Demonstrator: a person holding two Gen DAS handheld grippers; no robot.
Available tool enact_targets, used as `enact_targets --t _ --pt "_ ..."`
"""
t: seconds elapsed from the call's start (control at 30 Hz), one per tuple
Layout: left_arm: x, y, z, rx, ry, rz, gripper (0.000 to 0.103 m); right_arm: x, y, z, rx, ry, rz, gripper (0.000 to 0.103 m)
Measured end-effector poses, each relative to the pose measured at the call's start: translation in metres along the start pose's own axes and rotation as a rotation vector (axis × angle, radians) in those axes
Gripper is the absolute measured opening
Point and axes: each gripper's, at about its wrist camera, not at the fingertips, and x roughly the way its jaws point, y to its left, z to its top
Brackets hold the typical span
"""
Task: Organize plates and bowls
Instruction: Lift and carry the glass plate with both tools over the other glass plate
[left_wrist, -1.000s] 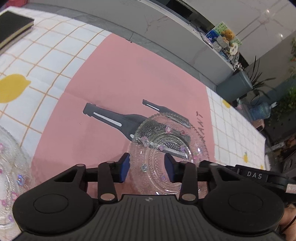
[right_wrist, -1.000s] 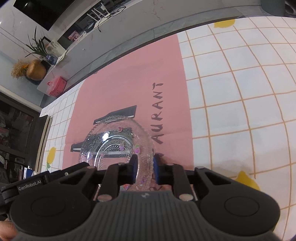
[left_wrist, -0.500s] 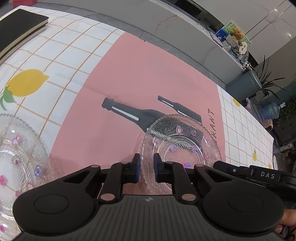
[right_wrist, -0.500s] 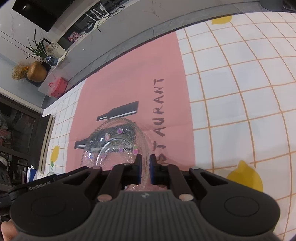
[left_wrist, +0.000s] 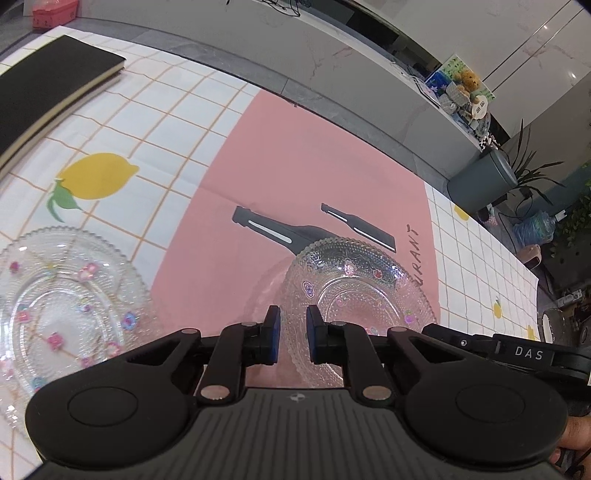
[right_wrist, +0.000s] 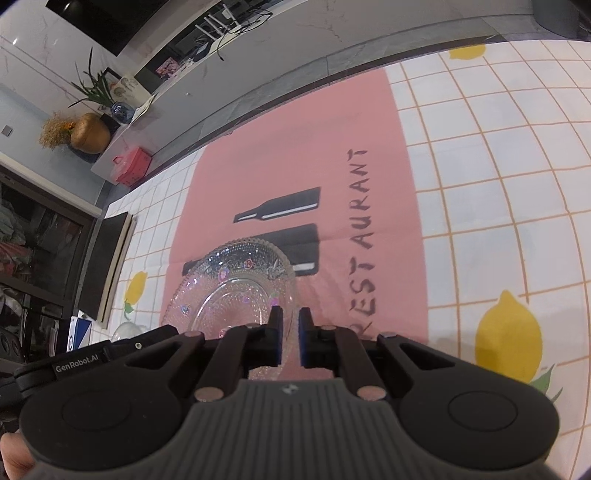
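Note:
A clear beaded glass bowl (left_wrist: 358, 291) with small coloured flowers hangs tilted just above the pink mat (left_wrist: 295, 166). My left gripper (left_wrist: 293, 325) is shut on its left rim, the glass edge pinched between the blue pads. In the right wrist view the same bowl (right_wrist: 236, 291) has my right gripper (right_wrist: 290, 328) shut on its right rim. The right gripper's black body (left_wrist: 517, 354) shows at the bowl's far side in the left wrist view. A wider flat glass plate (left_wrist: 62, 306) lies on the tablecloth to the left.
A black notebook (left_wrist: 48, 88) lies at the far left corner of the checked lemon tablecloth (left_wrist: 147, 122). The table's far edge (left_wrist: 332, 107) runs behind the mat, with grey floor beyond. White cloth with a lemon print (right_wrist: 509, 332) spreads to the right of the mat.
The left jaws closed onto the bowl's rim, the right jaws tightened on the opposite rim. Both grippers then rose with the bowl, so more of the table and the plate came into view.

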Motion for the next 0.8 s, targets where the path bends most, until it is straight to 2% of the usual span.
enact_targets --t 0.53,0.8 --pt "-0.039 -0.004 -0.020 0.048 -0.003 0.038 0.016 -0.020 0.025 -0.023 -0.065 -0.018 0.000 0.007" --pt "-0.057 0.001 -0.033 0.043 -0.001 0.027 0.016 -0.030 0.034 -0.039 -0.108 -0.013 0.002 0.008"
